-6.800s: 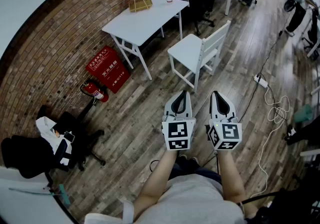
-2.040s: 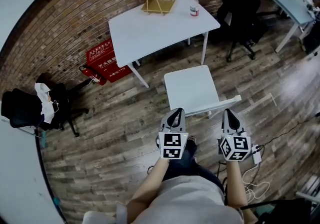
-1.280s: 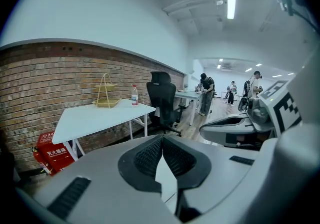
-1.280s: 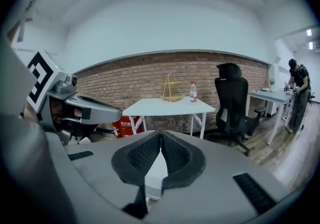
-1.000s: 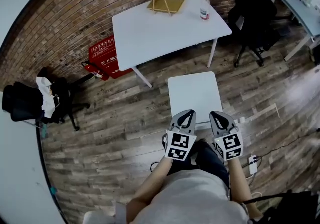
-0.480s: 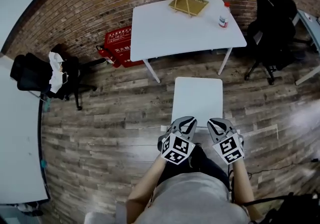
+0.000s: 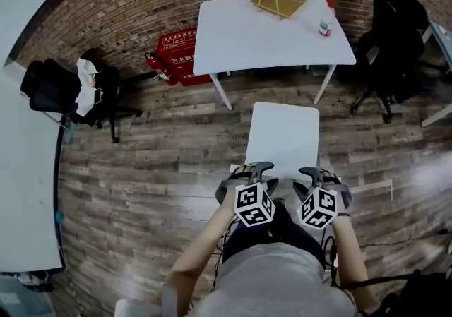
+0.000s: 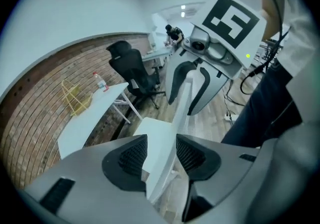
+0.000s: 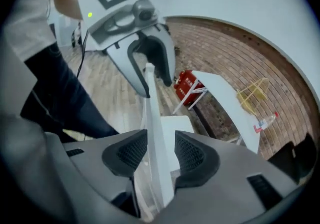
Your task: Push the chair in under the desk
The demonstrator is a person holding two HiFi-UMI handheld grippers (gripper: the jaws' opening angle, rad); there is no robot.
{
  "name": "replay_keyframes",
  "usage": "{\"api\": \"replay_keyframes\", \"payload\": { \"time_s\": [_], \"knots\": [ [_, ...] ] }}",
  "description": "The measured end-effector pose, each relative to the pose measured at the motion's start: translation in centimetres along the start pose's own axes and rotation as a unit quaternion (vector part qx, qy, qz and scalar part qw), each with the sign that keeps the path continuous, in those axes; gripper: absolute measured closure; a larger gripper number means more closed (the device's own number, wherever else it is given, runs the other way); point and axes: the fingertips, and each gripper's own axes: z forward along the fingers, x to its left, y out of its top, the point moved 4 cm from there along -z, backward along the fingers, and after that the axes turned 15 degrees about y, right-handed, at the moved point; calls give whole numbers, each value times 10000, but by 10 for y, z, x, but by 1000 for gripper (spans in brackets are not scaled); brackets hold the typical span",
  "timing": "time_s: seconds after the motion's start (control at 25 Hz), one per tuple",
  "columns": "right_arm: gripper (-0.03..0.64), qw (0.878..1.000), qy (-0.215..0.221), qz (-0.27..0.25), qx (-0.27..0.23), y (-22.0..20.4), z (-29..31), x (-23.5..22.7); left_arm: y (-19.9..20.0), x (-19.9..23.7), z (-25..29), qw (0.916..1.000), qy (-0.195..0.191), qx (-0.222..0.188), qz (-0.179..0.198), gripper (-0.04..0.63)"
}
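Office-type workspace: brick wall (image 7: 120,5), wood-plank floor (image 7: 152,157), white desk (image 7: 268,33), blk swivel chairs (image 7: 393,39), red fire-extinguisher box (image 7: 179,54).

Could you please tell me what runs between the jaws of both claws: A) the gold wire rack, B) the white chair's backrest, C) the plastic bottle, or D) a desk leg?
B: each gripper view shows the white chair's backrest between the jaws of the left claw and right claw, which have just been opening.
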Motion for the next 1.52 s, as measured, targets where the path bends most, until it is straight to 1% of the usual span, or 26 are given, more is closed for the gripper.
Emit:
{"api": "replay_keyframes", "payload": {
  "time_s": [0.08,0.12,0.2,0.32,0.48,0.6,0.68,0.8,0.84,0.92,0.96,1.04,1.16,1.28,1.4,1.44,1.52],
  "knots": [
    [437,9974,35,-374,608,-9,9,4,-8,-10,4,9990,-247,248,291,399],
    [437,9956,37,-486,795,-12,12,4,-12,-13,6,9979,-339,354,429,394],
    [431,9937,43,-556,970,-17,18,4,-14,-18,12,9952,-394,487,758,382],
    [431,9941,95,-441,983,-22,30,4,-16,-23,22,9901,-427,636,1175,377],
    [433,9910,129,-554,1216,-30,43,3,-18,-28,32,9802,-612,965,1615,377],
    [457,9901,82,-592,1268,-36,46,3,-19,-32,40,9726,-704,1221,1850,377],
    [482,9893,36,-627,1317,-38,48,1,-18,-34,44,9686,-734,1322,1975,378],
    [488,9893,27,-681,1293,-37,47,0,-18,-41,50,9610,-818,1464,2197,380],
    [488,9892,34,-701,1288,-37,47,0,-20,-43,53,9580,-842,1539,2269,385],
    [494,9898,74,-682,1252,-39,47,-2,-22,-43,59,9537,-747,1640,2409,429],
    [499,9904,85,-651,1221,-39,47,-2,-23,-41,61,9532,-670,1652,2443,490],
    [499,9911,56,-645,1161,-38,47,-2,-23,-39,62,9545,-633,1674,2387,491],
    [491,9910,-8,-807,1070,-38,47,0,-22,-39,62,9567,-619,1690,2287,492],
    [488,9903,-50,-905,1054,-38,46,0,-22,-40,61,9603,-476,1668,2184,488],
    [488,9898,6,-989,1024,-38,45,-1,-21,-39,62,9637,-168,1707,2047,468],
    [489,9896,42,-1020,1017,-38,45,-1,-21,-39,62,9639,-116,1740,2013,463],
    [491,9888,143,-1091,1006,-38,45,-1,-21,-38,62,9635,-151,1820,1957,463]
  ]
}}
